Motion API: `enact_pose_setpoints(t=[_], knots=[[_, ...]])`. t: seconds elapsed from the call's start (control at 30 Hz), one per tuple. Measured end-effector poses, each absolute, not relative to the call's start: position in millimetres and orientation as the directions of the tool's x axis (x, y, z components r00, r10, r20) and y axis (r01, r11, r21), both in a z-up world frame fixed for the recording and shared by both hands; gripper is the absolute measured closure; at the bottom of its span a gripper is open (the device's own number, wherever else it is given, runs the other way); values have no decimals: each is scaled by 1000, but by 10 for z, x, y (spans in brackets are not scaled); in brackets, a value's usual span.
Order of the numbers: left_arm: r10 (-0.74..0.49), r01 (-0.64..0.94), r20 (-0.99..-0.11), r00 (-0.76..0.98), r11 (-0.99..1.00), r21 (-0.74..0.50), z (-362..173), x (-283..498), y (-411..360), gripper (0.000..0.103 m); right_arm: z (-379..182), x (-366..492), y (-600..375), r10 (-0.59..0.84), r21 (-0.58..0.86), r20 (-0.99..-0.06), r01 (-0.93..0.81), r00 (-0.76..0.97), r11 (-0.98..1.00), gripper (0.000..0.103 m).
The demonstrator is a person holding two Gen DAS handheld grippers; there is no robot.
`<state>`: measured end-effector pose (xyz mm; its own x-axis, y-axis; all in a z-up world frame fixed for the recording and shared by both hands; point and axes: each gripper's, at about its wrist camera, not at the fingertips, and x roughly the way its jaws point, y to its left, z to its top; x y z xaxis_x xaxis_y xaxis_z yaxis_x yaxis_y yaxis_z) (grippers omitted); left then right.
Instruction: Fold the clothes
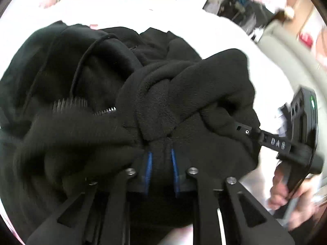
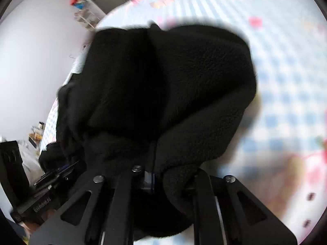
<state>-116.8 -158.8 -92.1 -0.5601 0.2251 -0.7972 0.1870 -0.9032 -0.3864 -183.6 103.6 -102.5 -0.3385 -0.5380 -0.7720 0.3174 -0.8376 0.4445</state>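
Note:
A black fleece zip jacket (image 1: 98, 77) lies bunched on the bed. My left gripper (image 1: 161, 157) is shut on a thick fold of the fleece between its blue pads (image 1: 149, 163). A short run of silver zipper teeth (image 1: 105, 111) shows to the left. My right gripper (image 1: 245, 130) enters from the right with its tip buried in the same fleece. In the right wrist view the jacket (image 2: 184, 85) drapes over my right gripper (image 2: 151, 175), which is shut on the cloth; its fingers are mostly hidden.
The bed sheet (image 2: 286, 71) is pale blue check with pink prints. It looks white in the left wrist view (image 1: 143, 10). A white wall (image 2: 30, 61) and a small shelf (image 2: 85, 18) lie to the left. Room clutter (image 1: 245, 2) sits beyond the bed.

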Motion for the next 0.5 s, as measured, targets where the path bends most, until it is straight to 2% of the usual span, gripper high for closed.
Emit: enact_pose_setpoints(t=[0.17, 0.23, 0.3, 0.4, 0.43, 0.5], knots=[[317, 102, -751, -580, -886, -453, -748, -596, -1553, 90, -317, -1131, 1291, -602, 442, -666, 417, -440, -794, 97], [318, 99, -754, -574, -888, -450, -765, -355, -1544, 90, -313, -798, 1381, -609, 445, -666, 426, -430, -787, 97], [341, 129, -743, -576, -859, -495, -808, -132, -1653, 90, -506, -470, 1447, -587, 434, -712, 417, -384, -799, 97], [394, 134, -732, -556, -827, -546, -810, 91, -1696, 88, -821, -37, 1569, -612, 497, -744, 392, -268, -774, 95], [382, 114, -741, -552, -846, -521, -756, 115, -1660, 84, -839, 87, 1580, -617, 501, -748, 401, -244, -767, 94], [336, 51, -736, -588, -892, -449, -498, 135, -1568, 83, -711, 258, 1571, -624, 486, -753, 463, -209, -742, 90]])
